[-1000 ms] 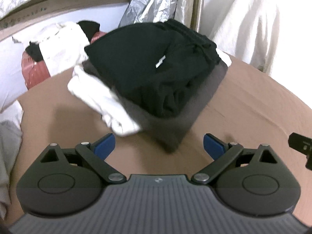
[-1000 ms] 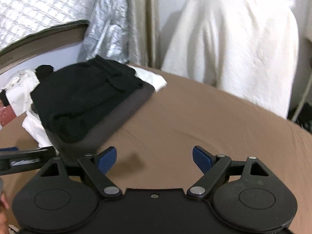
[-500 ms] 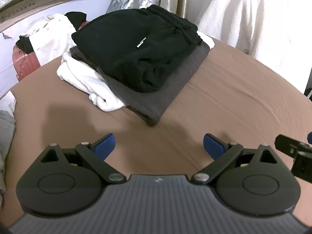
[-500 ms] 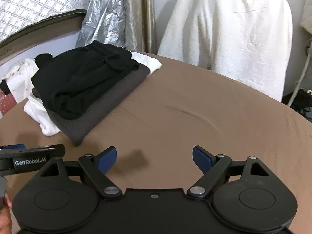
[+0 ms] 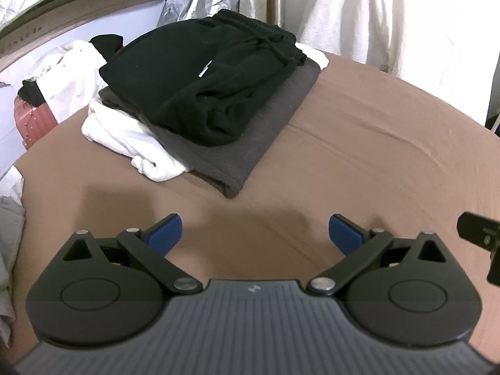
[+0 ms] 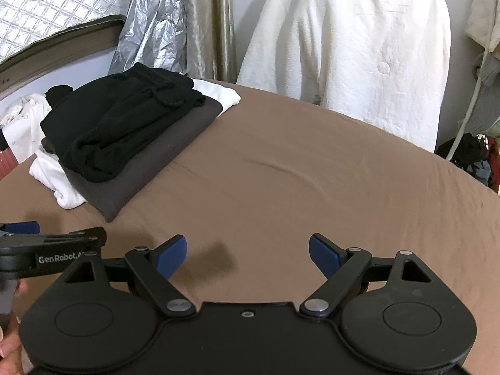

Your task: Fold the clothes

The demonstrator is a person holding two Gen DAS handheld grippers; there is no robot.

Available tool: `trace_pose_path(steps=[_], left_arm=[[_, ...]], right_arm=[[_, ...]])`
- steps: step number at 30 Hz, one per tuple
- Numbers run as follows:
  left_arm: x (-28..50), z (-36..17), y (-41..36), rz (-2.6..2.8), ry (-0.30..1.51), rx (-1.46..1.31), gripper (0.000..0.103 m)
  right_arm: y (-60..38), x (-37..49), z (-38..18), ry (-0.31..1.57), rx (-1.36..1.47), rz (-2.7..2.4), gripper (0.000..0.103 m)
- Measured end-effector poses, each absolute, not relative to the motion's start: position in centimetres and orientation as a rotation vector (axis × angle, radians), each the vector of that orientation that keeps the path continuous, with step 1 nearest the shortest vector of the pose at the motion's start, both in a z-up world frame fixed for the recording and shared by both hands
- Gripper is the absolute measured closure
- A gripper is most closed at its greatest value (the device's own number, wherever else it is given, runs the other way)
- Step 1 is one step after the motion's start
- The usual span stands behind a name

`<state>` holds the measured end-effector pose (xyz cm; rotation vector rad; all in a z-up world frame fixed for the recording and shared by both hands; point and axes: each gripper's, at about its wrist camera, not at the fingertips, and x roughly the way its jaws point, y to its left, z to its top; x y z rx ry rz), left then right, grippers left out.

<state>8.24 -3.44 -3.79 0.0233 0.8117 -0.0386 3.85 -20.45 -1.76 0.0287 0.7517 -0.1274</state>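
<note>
A stack of folded clothes lies at the far left of the brown bed sheet (image 5: 359, 143): black drawstring trousers (image 5: 203, 75) on top, a dark grey garment (image 5: 250, 143) under them, a white garment (image 5: 125, 134) at the bottom. The right wrist view has the same black trousers (image 6: 125, 125), grey garment (image 6: 140, 172) and white garment (image 6: 53, 178). My left gripper (image 5: 254, 234) is open above bare sheet, short of the stack. My right gripper (image 6: 248, 254) is open too, empty, over the sheet (image 6: 297, 172) to the right of the stack.
A white cloth (image 6: 350, 37) hangs behind the bed on the right. Silver foil sheeting (image 6: 150, 31) and a curtain stand behind the stack. Loose white and black clothes (image 5: 62, 72) lie on a pink suitcase (image 5: 31, 118) at left. The left gripper's body (image 6: 47, 253) shows beside my right one.
Both grippers have drawn back from the stack, which now looks farther away and sharper. Neither gripper's fingers have changed their opening.
</note>
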Motion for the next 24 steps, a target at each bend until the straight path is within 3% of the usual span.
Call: trace_pose_path(steps=[24], left_arm=[[8.5,-4.2,-3.5,0.010,0.788,0.078,0.000]], right_arm=[[-20.6,4.6,-3.6,0.798,0.042,-0.117,0.014]])
